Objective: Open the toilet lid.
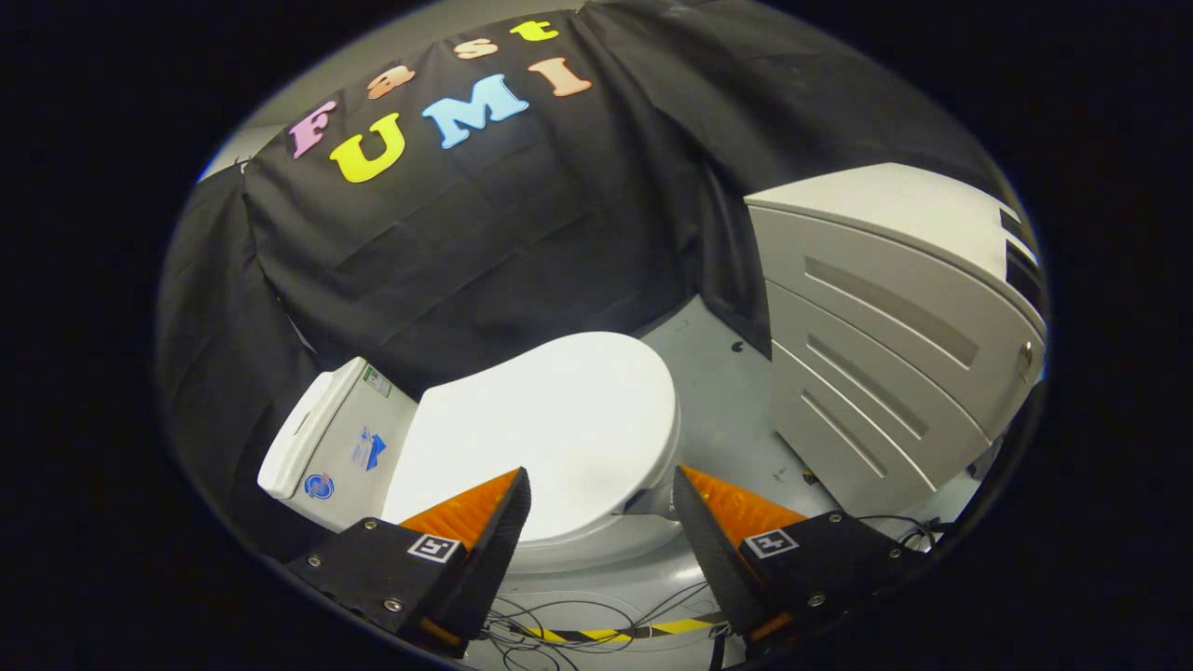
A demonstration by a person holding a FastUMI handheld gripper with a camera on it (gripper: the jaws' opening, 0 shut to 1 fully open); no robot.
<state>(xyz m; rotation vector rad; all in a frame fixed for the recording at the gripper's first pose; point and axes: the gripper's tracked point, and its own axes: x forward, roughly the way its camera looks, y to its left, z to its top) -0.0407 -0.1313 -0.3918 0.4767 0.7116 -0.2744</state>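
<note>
One white toilet lid (550,419) lay closed, flat on the bowl of the toilet (596,545), just ahead of the gripper (601,485) and partly framed between its two fingers. The fingers stood spread wide apart, released, pressing on nothing; the lid's near edge sat between their tips, and whether either tip touched the toilet could not be told. Each finger carried a small square black-and-white marker on its base.

Behind the lid, at its hinge end, stood the white cistern (326,447). Three stickers showed on the cistern: a round blue one low down, a blue-and-white one above it, and a small pale one with a green patch near the top. Their writing was too small to make out.

Beyond the cistern hung the black cloth wall (485,261) of the booth, draped in folds. To the side of the toilet opposite the cistern stood a pale grey cabinet (885,345) with long recessed grooves in its face and a small round metal fitting near its far edge. The floor (718,410) between the toilet and the cabinet was pale grey with a few dark specks. Below the toilet, nearer than the fingers, thin dark cables (596,624) lay loose across a yellow-and-black striped tape (615,634) on the floor.
</note>
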